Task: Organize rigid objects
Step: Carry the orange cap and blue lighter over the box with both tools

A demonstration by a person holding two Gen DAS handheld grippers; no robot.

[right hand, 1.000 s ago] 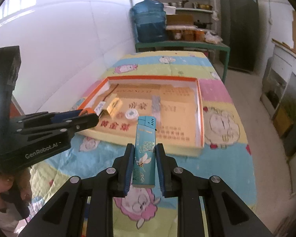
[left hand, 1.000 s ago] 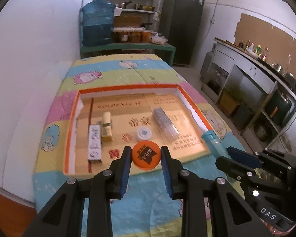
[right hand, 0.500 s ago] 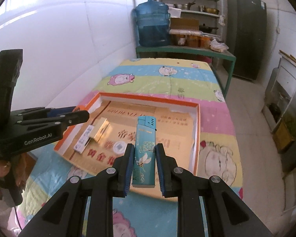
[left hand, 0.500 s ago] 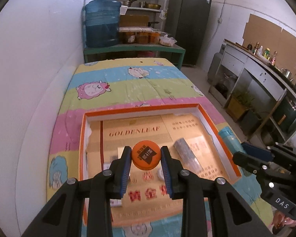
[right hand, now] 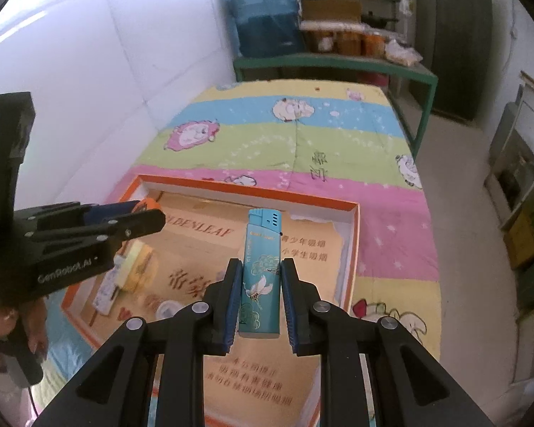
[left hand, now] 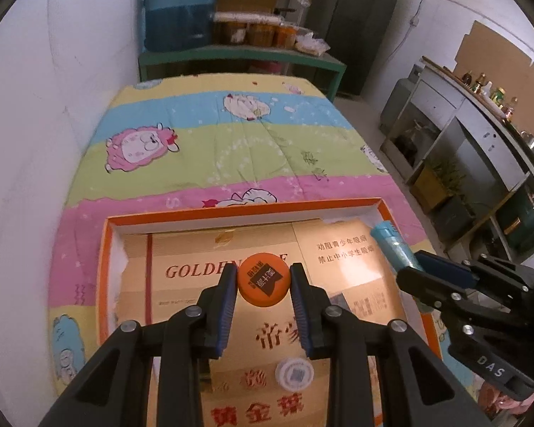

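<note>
My left gripper is shut on an orange round cap and holds it above the orange-rimmed box. My right gripper is shut on a teal lighter, also above the box; the lighter shows at the right in the left wrist view. Inside the box lie a white round cap, a small white pack and a yellow piece, partly hidden by the left gripper.
The box lies on a striped cartoon sheet against a white wall. A green bench with a blue water jug stands beyond the bed. Cabinets line the right side.
Both grippers have moved forward over the box with their objects still held. The box interior now lies under both grippers.
</note>
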